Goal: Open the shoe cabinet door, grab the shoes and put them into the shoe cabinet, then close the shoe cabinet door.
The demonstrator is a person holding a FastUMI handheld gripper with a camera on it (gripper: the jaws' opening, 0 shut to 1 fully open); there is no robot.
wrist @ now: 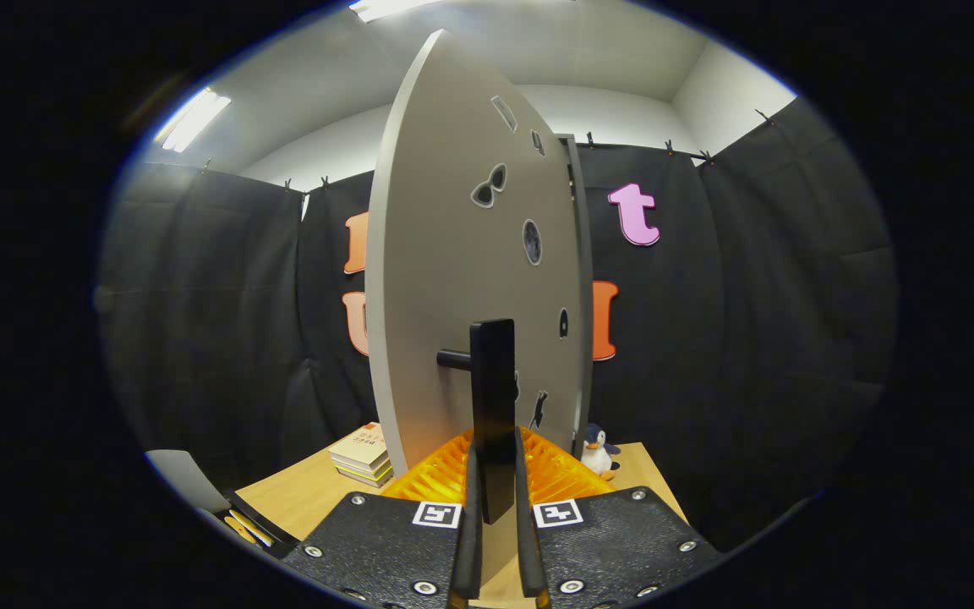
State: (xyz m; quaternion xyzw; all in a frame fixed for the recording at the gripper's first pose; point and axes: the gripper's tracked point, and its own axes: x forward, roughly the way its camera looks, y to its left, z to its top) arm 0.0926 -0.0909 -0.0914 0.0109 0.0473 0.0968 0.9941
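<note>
The grey shoe cabinet door (445, 279) stands swung out toward me, its face dotted with small shaped cutouts. Its black bar handle (492, 372) rises upright between my fingers, joined to the door by a short black post. My gripper (495, 436) is shut on this handle, with a finger (467, 541) pressed against each side of it. The cabinet's grey side edge (580, 279) shows just beyond the door on the right.
A stack of books (362, 457) lies on the wooden table (301, 499) left of the door. A small penguin toy (597, 450) stands to the right of it. A grey object with yellow pieces (238, 524) sits at the table's near left corner.
</note>
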